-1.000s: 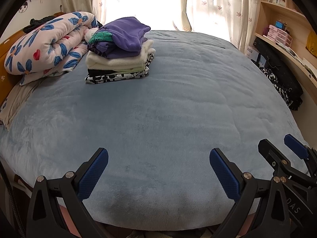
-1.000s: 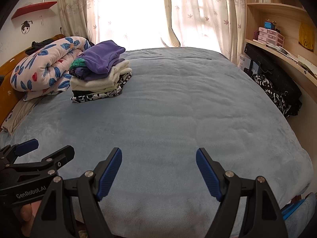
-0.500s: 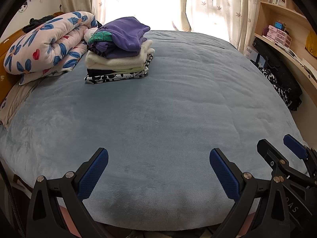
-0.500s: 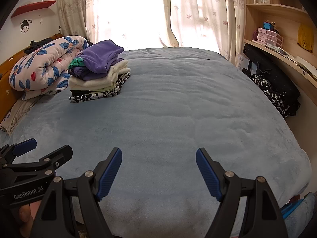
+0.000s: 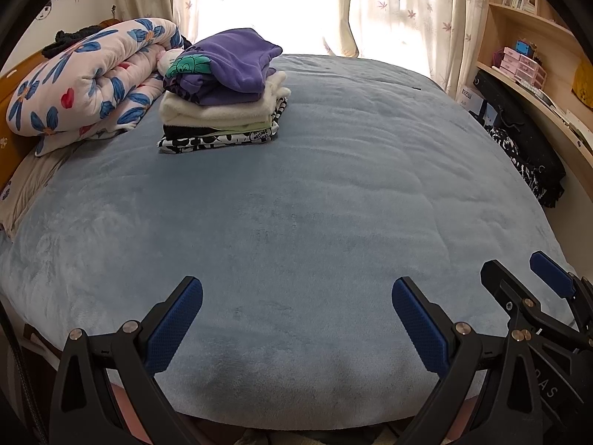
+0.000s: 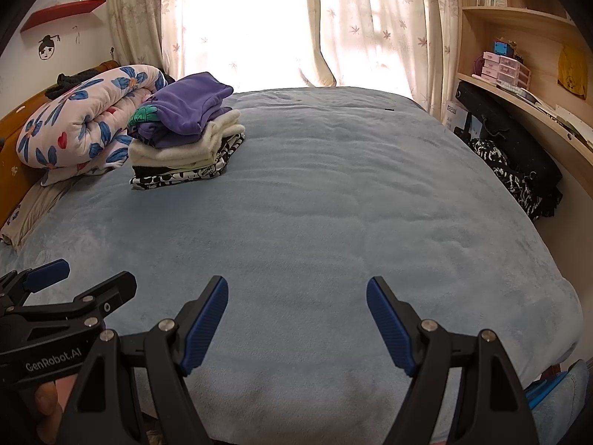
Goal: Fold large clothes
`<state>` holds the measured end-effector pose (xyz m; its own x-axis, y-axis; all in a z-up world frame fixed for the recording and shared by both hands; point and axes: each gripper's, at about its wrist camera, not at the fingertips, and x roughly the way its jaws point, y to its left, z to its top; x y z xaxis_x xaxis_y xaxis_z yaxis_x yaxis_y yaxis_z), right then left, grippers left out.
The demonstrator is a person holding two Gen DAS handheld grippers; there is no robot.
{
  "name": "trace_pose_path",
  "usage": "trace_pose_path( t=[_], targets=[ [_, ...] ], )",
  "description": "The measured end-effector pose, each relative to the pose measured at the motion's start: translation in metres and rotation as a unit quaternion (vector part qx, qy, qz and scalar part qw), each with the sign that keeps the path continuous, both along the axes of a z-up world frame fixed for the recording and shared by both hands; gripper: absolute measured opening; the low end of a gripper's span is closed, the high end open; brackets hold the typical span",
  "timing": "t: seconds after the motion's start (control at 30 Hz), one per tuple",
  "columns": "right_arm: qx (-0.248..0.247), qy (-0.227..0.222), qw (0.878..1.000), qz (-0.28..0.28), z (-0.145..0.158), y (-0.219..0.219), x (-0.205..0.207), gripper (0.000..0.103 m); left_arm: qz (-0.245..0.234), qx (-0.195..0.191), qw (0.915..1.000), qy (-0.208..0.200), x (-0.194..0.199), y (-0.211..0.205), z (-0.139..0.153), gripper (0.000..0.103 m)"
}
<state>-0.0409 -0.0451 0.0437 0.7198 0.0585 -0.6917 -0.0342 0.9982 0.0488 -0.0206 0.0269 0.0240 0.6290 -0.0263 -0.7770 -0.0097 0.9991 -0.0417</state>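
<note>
While I hold both tools low over the near edge of the bed (image 5: 296, 204), neither has anything between its fingers. My left tool (image 5: 296, 319) stands wide apart, its blue pads hanging over bare blue blanket, and the right tool (image 6: 296, 319) is spread just as wide over the same blanket. From the left wrist view I can see the right tool (image 5: 537, 296) just beside mine on the right, and from the right wrist view the left tool (image 6: 55, 296) shows at the lower left, with a bit of my hand (image 6: 44, 400) under it.

The clothes sit folded in a stack (image 5: 222, 100) on the far left part of the bed, well apart from both tools. On top lies a purple fleece piece (image 5: 233, 59) with a green print at its left end; under it a cream fluffy layer (image 5: 218, 109), then a thin pale green one, and at the bottom a black and white patterned piece (image 5: 218, 139). The same stack (image 6: 185, 141) appears in the right wrist view. It lies just beside a rolled quilt (image 5: 85, 78) with blue flowers and red hearts, which rests against the headboard side.

Beyond the bed, floral curtains (image 6: 370, 26) hang in front of a bright window. Along the right wall run wooden shelves (image 6: 519, 18), and dark fabric (image 6: 519, 170) is heaped below them, beside the bed.
</note>
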Motion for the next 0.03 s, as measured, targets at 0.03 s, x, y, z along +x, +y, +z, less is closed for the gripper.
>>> trace_pose_path(
  t=[0.03],
  targets=[
    [0.0,0.0,1.0,0.0,0.0,0.0,0.0,0.078,0.0,0.0,1.0,0.001,0.0003,0.0007,-0.0004,0.101]
  ],
)
